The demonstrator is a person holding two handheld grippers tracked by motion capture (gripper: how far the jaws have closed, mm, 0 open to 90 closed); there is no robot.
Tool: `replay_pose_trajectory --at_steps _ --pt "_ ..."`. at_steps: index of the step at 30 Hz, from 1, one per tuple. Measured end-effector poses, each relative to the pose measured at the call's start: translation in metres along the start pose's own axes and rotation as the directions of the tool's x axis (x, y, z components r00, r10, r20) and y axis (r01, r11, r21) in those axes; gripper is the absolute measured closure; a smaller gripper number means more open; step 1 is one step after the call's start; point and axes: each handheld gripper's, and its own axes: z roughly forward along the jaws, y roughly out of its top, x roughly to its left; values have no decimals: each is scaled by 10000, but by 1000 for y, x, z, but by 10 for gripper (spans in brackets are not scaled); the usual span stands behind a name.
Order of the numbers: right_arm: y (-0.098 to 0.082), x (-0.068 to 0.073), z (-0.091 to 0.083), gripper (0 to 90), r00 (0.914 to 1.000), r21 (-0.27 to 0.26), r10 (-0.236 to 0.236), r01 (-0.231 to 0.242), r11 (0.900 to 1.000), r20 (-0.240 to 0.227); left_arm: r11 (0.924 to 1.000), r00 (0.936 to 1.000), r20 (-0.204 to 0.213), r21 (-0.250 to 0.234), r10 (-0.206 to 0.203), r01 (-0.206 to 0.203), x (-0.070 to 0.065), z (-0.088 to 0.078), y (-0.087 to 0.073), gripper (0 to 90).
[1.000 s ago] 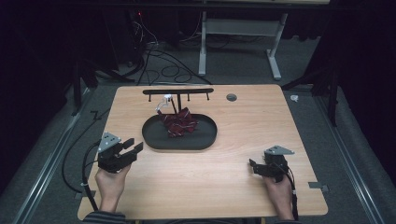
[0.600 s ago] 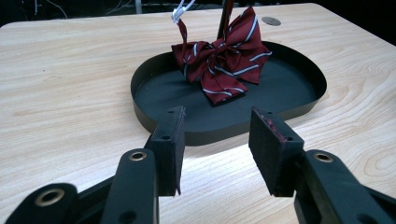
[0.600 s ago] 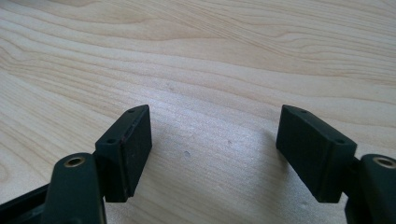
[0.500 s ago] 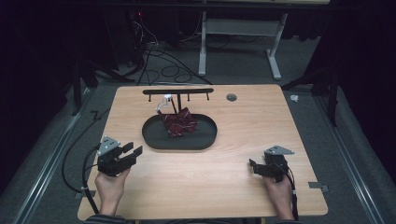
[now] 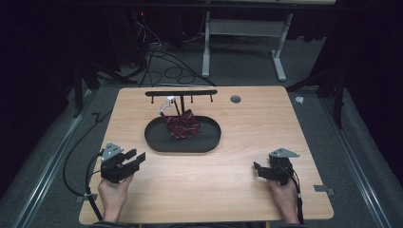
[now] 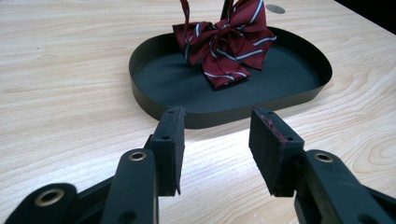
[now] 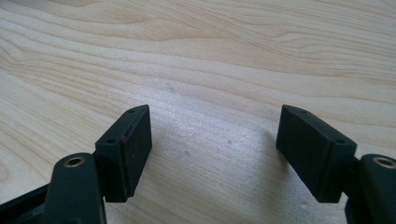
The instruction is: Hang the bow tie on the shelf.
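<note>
The left gripper (image 5: 135, 160) is sitting near the table's (image 5: 247, 190) front left corner, its 2 jaws standing apart with nothing between them, pointing toward the tray. In the left gripper view (image 6: 217, 140) bare wood is showing in the gap between the pads. The right gripper (image 5: 259, 170) is resting near the front right corner, jaws spread wide and empty over plain wood, as the right gripper view (image 7: 212, 149) is showing. The dark red striped bow tie (image 5: 182, 125) is lying crumpled in the black oval tray (image 5: 209, 142) at the table's middle, toward the tray's back rim, with its strap running up to the black T-shaped rack (image 5: 180, 93) standing just behind near the back edge.
</note>
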Motion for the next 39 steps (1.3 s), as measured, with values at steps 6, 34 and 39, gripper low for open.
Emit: replay_pose_trajectory --at_steps 6,34,39 --pt "0 0 0 282 10000 0 1 -1 10000 -3 9998 9999 20 119 -127 126 1 2 -6 560" --pt "0 0 0 282 10000 2 -1 1 10000 0 9969 9985 110 568 -544 537 -3 20 -35 558" --pt "0 0 0 282 10000 2 4 -4 10000 0 9959 9986 121 743 -522 512 -4 24 -39 557"
